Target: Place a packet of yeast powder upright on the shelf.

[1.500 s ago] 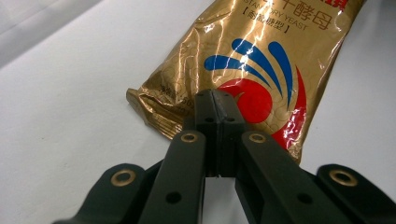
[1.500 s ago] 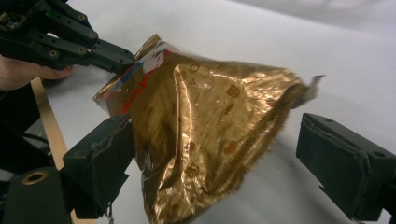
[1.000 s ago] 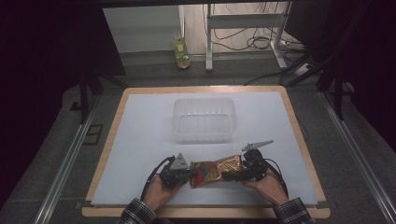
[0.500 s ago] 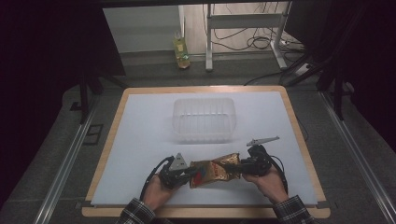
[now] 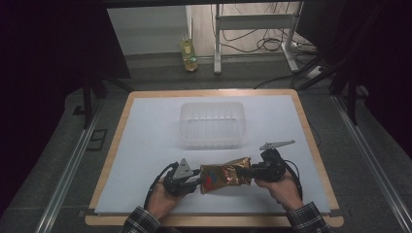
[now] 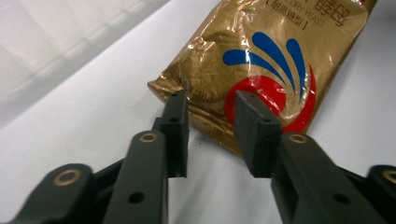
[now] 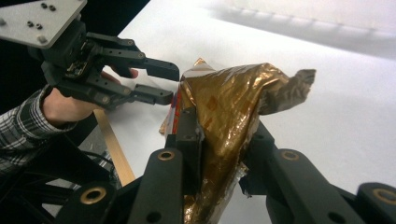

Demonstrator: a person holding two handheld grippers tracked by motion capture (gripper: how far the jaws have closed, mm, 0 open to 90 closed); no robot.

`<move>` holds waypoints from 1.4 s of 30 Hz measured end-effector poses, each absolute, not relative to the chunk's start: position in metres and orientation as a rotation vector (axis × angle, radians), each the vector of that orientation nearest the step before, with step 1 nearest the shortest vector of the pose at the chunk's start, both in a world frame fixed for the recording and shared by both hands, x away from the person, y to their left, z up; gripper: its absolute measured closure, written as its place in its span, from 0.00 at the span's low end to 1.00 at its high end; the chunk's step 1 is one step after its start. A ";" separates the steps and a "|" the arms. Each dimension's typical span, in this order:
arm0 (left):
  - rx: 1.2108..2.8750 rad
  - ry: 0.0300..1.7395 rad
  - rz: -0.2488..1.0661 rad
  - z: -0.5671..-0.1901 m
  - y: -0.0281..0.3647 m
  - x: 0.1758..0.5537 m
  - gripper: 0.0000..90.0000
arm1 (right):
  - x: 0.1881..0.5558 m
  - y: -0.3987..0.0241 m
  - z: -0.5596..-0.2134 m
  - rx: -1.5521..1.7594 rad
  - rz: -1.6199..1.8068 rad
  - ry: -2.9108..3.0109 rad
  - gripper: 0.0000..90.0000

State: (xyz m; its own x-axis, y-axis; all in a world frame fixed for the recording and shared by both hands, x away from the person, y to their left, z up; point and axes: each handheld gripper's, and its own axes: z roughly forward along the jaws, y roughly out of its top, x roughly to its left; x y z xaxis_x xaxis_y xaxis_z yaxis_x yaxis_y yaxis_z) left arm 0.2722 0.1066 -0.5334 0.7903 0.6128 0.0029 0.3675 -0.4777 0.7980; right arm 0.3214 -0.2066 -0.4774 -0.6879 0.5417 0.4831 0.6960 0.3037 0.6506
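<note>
**Gold yeast packet held between 2 grippers at the near edge of a white table**

A crinkled gold foil packet (image 5: 225, 175) with a red disc, blue swooshes and the printed words "DRY YEAST" lies in the lower centre of the high view, on the white table sheet (image 5: 145, 136) with its wooden rim. Its long axis runs roughly left to right across the frame, the right end tilted slightly toward the top. The printed face, seen in the left gripper view, looks up; the foil is creased and dented.

The right gripper (image 7: 219, 140) pinches the packet's right end, its 2 black jaws pressed into bunched foil that rises above them. The left gripper (image 6: 211, 135) sits at the packet's left end with its jaws spread, a clear gap between them, its tips at the packet's sealed edge.

Both hands enter from the bottom of the high view in plaid sleeves, the left hand (image 5: 163, 201) and right hand (image 5: 282, 187) angled inward toward each other.

A clear ribbed plastic tub (image 5: 212, 124) stands above the packet, well apart from it.
</note>
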 end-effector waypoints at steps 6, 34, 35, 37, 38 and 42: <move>2.103 0.709 0.377 -0.530 0.109 0.267 0.60 | 0.322 -0.209 -0.470 -1.149 -1.358 -2.397 0.82; 1.994 0.750 0.360 -0.516 0.131 0.242 0.09 | 0.334 -0.216 -0.435 -1.198 -1.428 -2.393 0.82; 1.981 0.753 0.348 -0.516 0.131 0.241 0.08 | 0.335 -0.216 -0.434 -1.202 -1.434 -2.386 0.82; 1.973 0.757 0.337 -0.516 0.132 0.240 0.07 | 0.336 -0.215 -0.432 -1.207 -1.437 -2.383 0.82; 1.973 0.757 0.337 -0.516 0.132 0.240 0.06 | 0.337 -0.215 -0.431 -1.209 -1.437 -2.386 0.82; 1.974 0.758 0.332 -0.517 0.132 0.234 0.05 | 0.341 -0.214 -0.427 -1.227 -1.446 -2.366 0.82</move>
State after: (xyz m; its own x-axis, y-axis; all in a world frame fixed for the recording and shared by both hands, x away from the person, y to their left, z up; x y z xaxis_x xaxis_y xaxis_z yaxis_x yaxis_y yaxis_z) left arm 0.2342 0.1316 -0.5167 0.7701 0.6331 -0.0781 0.3719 -0.3462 0.8613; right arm 0.3407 -0.2142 -0.4274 -0.6673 0.5777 0.4700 0.6818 0.2200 0.6976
